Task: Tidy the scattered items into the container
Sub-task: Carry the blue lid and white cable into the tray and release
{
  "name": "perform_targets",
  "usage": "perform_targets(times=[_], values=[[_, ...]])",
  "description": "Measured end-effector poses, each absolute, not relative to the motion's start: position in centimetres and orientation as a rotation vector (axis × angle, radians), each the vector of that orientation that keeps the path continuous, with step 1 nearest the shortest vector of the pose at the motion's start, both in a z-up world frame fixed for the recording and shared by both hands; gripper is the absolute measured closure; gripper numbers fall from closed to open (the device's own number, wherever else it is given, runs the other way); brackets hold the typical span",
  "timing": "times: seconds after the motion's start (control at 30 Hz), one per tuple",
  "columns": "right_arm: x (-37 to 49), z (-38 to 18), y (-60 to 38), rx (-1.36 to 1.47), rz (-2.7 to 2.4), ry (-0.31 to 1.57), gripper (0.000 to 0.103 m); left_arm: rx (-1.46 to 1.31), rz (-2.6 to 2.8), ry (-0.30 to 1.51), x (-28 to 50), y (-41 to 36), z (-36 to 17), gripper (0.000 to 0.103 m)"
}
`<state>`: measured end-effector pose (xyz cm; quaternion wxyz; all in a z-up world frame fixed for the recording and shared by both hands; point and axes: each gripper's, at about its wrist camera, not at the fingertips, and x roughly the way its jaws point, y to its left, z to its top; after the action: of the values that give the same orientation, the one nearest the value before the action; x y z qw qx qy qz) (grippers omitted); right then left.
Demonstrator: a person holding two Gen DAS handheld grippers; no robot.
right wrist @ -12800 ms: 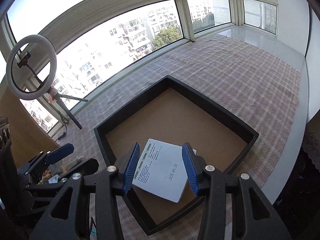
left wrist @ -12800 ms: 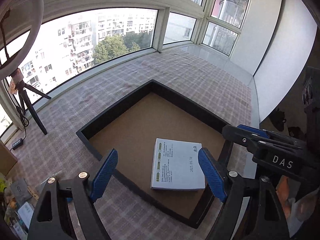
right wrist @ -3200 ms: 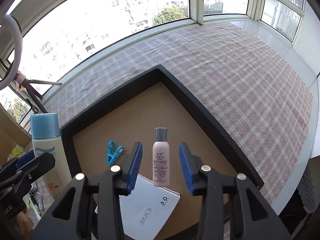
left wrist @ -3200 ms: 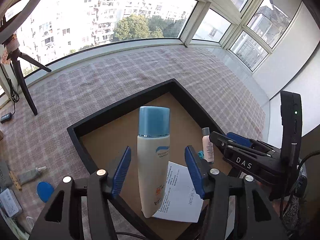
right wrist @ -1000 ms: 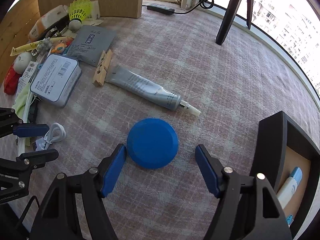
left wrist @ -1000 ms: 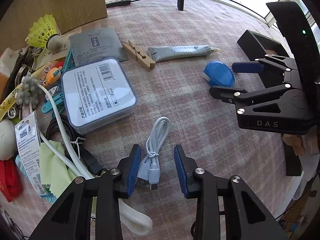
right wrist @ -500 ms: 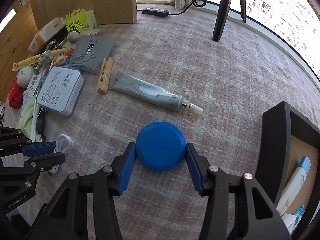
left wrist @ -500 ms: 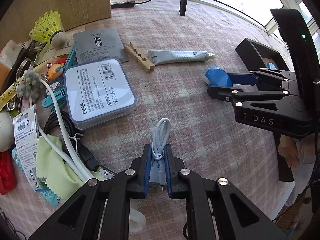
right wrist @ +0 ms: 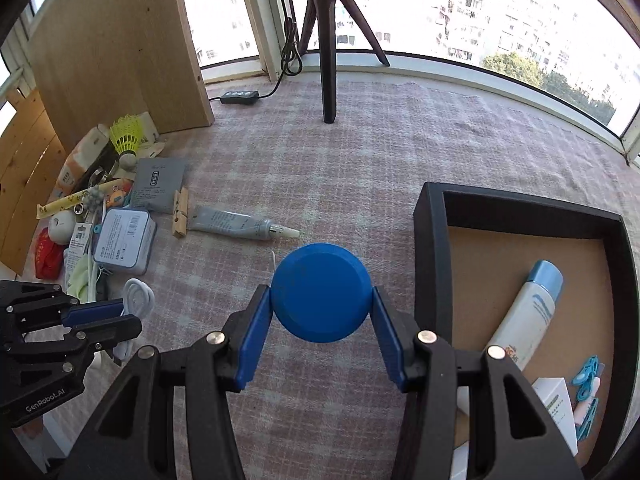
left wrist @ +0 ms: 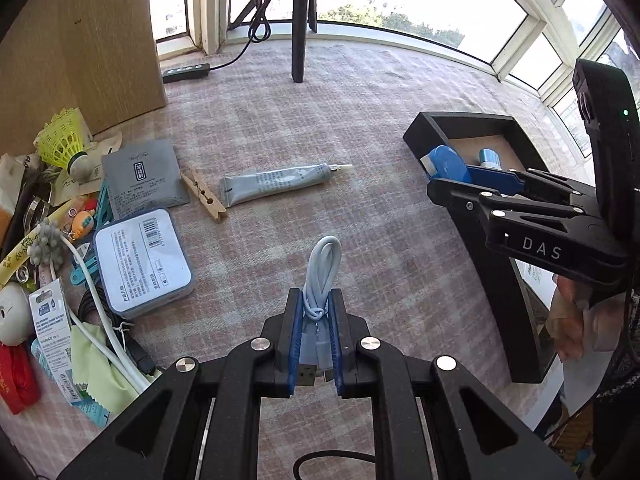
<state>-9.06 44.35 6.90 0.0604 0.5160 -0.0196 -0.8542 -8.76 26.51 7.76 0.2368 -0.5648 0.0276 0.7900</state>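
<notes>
The left claw [left wrist: 316, 336] is clamped on a bundled white cable [left wrist: 320, 280], lifted off the cloth. The right claw [right wrist: 322, 332] grips a blue disc [right wrist: 320, 292] by its edges, with the black tray [right wrist: 430, 248] just to its right. In the tray lie a lotion bottle [right wrist: 524, 320], a white box [right wrist: 556, 400] and blue clips [right wrist: 586, 380]. Left to gather, ahead and to the left of both claws: a grey tube [left wrist: 276, 182], a clothespin [left wrist: 202, 196], a tin [left wrist: 142, 260], a sachet [left wrist: 142, 178], a shuttlecock [left wrist: 66, 144] and a heap of small items. By my reckoning, the task is well under half done.
</notes>
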Motion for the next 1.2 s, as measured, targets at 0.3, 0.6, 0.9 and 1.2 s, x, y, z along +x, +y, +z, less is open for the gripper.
perform_targets(times=[0.3,0.6,0.9,1.2], values=[[-4.7,9.7,54.5,1.586,-2.803,-0.162,0.054,-1.417,2.025,0.139,-7.9,37.6,10.7,0.091],[0.3,10.0,64.6,1.698,-2.983,-0.292,0.054,-1.312,1.9,0.231,-5.5,47.8,13.3,0.091],[3.1,10.3,68.8,1.711,-3.071,-0.369,0.054,-1.242,1.847,0.318,-3.7,52.9,14.5,0.054],[2.6,12.0,67.5,1.641,-3.102,-0.316,0.036,-1.225,1.934,0.32,-4.8,50.4,15.2,0.037]])
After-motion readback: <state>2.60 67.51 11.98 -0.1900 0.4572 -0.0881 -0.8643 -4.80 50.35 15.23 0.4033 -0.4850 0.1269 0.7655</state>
